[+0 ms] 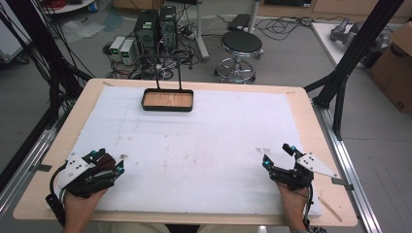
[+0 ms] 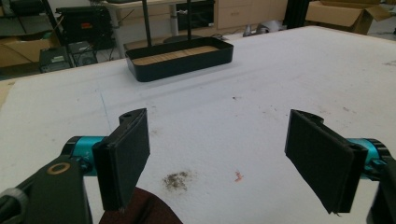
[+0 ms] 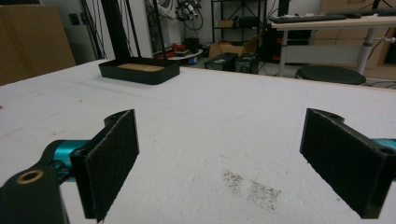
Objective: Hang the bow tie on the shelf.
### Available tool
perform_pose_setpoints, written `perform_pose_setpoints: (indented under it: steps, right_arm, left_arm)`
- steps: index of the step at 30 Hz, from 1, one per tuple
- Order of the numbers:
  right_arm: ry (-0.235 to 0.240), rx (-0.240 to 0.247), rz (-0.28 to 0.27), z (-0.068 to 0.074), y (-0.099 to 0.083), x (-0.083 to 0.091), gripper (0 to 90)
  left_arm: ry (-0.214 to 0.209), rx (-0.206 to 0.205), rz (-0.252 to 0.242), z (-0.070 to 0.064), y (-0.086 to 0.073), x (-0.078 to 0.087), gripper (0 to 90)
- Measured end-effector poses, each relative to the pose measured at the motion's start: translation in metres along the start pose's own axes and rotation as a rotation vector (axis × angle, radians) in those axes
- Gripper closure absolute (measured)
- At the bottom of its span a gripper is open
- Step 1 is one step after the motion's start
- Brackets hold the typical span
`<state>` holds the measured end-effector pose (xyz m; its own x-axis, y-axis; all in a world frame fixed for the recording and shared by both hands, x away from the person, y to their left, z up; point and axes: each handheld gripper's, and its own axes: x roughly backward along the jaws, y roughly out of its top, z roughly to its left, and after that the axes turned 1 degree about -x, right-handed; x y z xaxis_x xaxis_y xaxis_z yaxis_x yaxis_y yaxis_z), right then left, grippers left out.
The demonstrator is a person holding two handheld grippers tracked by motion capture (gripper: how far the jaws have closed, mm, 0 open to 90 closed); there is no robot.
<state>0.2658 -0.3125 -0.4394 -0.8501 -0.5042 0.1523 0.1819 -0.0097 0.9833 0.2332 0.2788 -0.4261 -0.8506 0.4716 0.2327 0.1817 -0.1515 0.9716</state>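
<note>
Both tools rest at the near edge of the tabletop, the left tool and the right tool each spread wide and holding nothing. The black tray sits well apart, at the far edge left of centre. Reaching it well probably means travelling level, jaws wide, closing only once a wall sits between the pads.

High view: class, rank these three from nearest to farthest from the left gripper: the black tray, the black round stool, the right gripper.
Measured from the left gripper, at the table's near left:
1. The black tray, at the far side of the white mat.
2. The right gripper, at the near right.
3. The black round stool, on the floor beyond the table.
</note>
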Motion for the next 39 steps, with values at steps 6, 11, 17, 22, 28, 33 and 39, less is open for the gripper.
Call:
perform_pose_setpoints:
  steps: [6,11,17,22,28,33,39]
  right_arm:
    - [0.001,-0.003,-0.003,0.0,0.0,0.0,10.7]
    - [0.001,-0.007,-0.009,-0.002,0.001,-0.001,10.7]
    - [-0.002,-0.013,-0.01,-0.002,0.001,-0.001,10.7]
    - [0.0,-0.011,-0.009,-0.002,0.001,-0.002,10.7]
    - [0.002,-0.011,-0.009,-0.002,0.001,-0.002,10.7]
    - [0.001,-0.009,-0.007,-0.002,0.001,-0.002,10.7]
    - [0.002,-0.016,0.0,-0.001,0.0,-0.002,10.7]
  left_arm:
    - [0.02,-0.007,0.008,0.004,0.0,0.005,22.5]
    - [0.057,-0.003,0.019,0.011,-0.002,0.014,23.8]
    - [0.067,-0.003,0.043,0.027,-0.005,0.029,24.6]
    - [0.082,0.002,0.111,0.044,-0.011,0.036,24.6]
    - [0.088,-0.013,0.2,0.051,-0.023,0.03,30.3]
    - [0.068,0.004,0.262,0.057,-0.028,0.025,40.4]
    - [0.043,0.009,0.32,0.059,-0.029,0.02,47.0]
